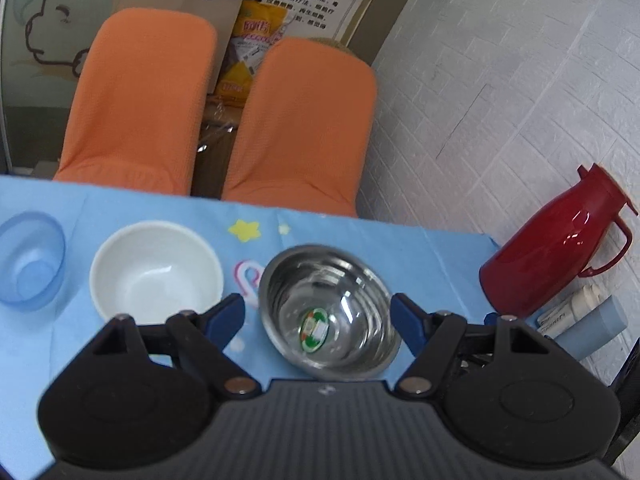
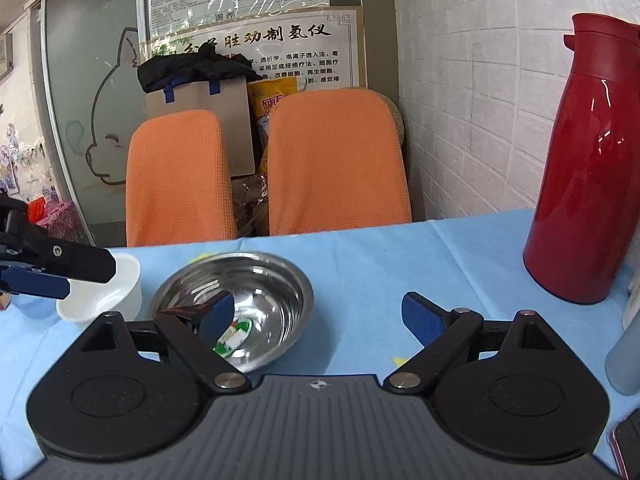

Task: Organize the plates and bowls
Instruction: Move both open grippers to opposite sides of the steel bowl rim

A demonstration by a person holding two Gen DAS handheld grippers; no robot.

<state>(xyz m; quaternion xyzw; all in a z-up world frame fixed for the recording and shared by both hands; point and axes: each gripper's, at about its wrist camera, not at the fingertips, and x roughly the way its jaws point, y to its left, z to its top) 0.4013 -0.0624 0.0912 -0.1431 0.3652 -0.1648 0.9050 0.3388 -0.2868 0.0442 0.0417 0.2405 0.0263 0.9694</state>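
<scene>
Three bowls stand in a row on the blue tablecloth (image 1: 420, 264): a clear blue bowl (image 1: 30, 264) at the left, a white bowl (image 1: 156, 272) in the middle, and a steel bowl (image 1: 328, 312) with a sticker inside. My left gripper (image 1: 318, 314) hovers open over them, and the steel bowl shows between its blue pads without being pressed. In the right wrist view my right gripper (image 2: 320, 314) is open, its left pad above the steel bowl (image 2: 256, 280). A finger (image 2: 80, 266) of the left gripper reaches in above the white bowl (image 2: 120, 292).
A tall red thermos jug (image 2: 588, 168) stands at the table's right by the white brick wall, with a grey-blue bottle (image 2: 624, 356) near it. Two orange-covered chairs (image 2: 336, 160) stand behind the table's far edge, with bags and posters beyond them.
</scene>
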